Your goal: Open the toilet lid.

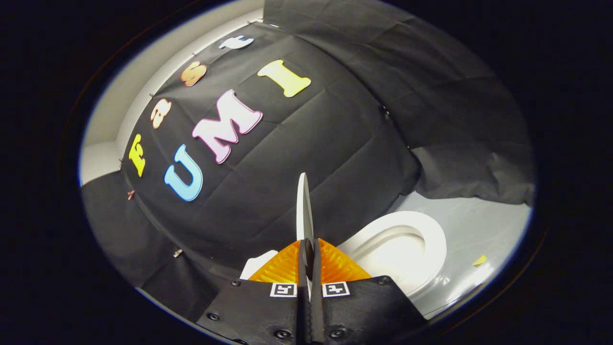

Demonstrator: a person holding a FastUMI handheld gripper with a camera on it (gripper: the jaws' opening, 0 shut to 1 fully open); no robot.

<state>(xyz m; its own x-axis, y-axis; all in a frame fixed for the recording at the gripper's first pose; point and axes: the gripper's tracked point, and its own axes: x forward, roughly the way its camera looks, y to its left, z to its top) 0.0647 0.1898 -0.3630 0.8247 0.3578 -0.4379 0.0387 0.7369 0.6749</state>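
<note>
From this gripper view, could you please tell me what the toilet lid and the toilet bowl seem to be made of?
Toilet lid, pinched edge-on between the gripper fingers: thin, white, smooth, probably rigid plastic. Toilet bowl: glossy white with bright highlights, likely glazed ceramic, though plastic cannot be ruled out.

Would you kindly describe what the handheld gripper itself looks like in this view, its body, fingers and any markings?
The gripper has a dark, finely ribbed body made of two wedge-shaped halves, fastened with round black screws. Each half carries a small square black-and-white fiducial marker near the front. The two fingers are triangular with ridged, grooved faces. No cables, hand or sleeve are visible.
</note>
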